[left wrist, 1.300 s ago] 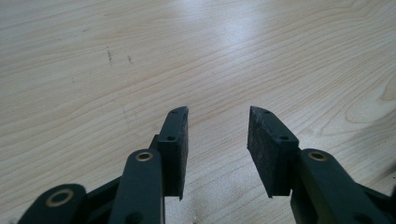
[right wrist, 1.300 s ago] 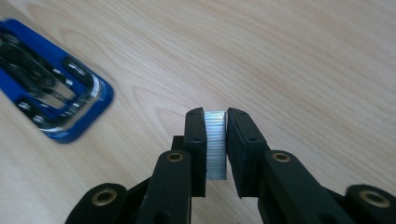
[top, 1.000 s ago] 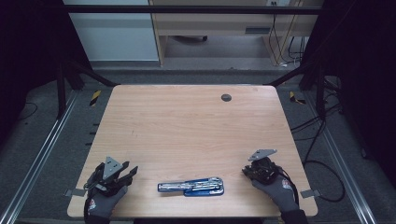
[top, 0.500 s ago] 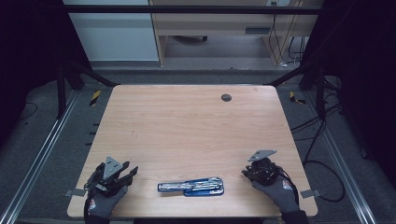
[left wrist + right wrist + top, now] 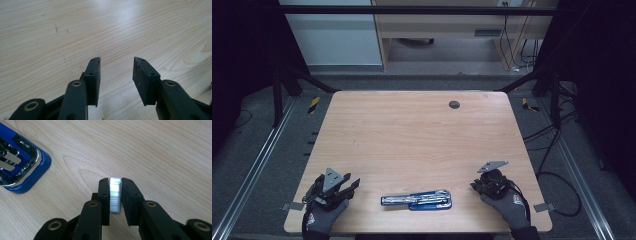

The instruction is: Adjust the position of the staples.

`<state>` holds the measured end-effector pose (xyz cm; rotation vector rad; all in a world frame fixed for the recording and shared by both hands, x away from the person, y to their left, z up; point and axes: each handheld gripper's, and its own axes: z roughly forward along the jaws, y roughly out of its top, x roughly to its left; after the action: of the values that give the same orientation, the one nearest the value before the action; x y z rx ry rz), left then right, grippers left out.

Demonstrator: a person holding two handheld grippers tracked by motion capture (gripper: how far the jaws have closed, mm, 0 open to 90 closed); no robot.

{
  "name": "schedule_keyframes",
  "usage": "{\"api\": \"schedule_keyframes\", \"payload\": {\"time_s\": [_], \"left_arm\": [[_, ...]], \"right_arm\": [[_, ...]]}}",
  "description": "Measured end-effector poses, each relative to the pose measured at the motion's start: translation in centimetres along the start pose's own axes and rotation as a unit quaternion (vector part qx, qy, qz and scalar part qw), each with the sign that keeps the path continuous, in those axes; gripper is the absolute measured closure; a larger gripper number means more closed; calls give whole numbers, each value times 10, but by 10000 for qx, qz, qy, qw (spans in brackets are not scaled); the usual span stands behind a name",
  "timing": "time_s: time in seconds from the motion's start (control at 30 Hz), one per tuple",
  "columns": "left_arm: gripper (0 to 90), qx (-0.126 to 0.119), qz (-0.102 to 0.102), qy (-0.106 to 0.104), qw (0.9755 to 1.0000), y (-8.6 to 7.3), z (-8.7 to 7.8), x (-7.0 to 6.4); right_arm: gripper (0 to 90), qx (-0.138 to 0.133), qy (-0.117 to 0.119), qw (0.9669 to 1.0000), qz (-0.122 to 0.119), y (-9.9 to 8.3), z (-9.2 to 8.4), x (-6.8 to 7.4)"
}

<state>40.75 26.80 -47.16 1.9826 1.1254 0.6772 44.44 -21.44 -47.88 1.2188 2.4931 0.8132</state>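
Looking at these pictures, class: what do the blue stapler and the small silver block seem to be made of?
Blue stapler: glossy blue plastic base, probably, with mirror-bright chromed metal on top. Small silver block clamped in the right gripper: finely ridged, bright metal, likely a strip of staples.

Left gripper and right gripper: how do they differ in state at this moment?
The left gripper has its fingers spread apart with bare table between them; the right gripper has its fingers pressed on a strip of staples. In the high view the left gripper sits at the table's near left corner, the right gripper at the near right, closer to the blue stapler. Both rest low over the wood.
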Motion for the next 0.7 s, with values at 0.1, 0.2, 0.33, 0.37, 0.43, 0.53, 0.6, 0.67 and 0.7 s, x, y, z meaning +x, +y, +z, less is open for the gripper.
{"api": "schedule_keyframes", "payload": {"time_s": [0.1, 0.2, 0.33, 0.37, 0.43, 0.53, 0.6, 0.67, 0.7], "left_arm": [[583, 5, 0, -2, 10000, 0, 0, 0], [583, 4, -2, 0, 10000, 0, 0, 0], [583, 7, 2, -10, 10000, 0, 0, 0], [583, 7, 0, -7, 10000, 0, 0, 0], [582, 10, -4, -9, 10000, 0, 0, 0], [582, 10, 1, -10, 10000, 0, 0, 0], [582, 12, 4, -12, 10000, 0, 0, 0], [583, 13, 6, -12, 10000, 0, 0, 0], [583, 13, 2, -13, 10000, 0, 0, 0]], "right_arm": [[779, -23, -20, 10000, 83, 1, 1, 1], [779, -34, -58, 9999, 103, 1, 2, 1], [783, 35, -50, 9999, 156, 2, 4, 2], [783, 43, -53, 9998, 169, 2, 4, 2], [783, 37, -62, 9999, 152, 2, 4, 2], [784, 45, -82, 9999, 132, 2, 5, 2], [784, 62, -97, 9999, 100, 2, 6, 3], [784, 63, -115, 9999, 100, 2, 6, 3], [784, 64, -113, 9999, 98, 2, 6, 3]]}}
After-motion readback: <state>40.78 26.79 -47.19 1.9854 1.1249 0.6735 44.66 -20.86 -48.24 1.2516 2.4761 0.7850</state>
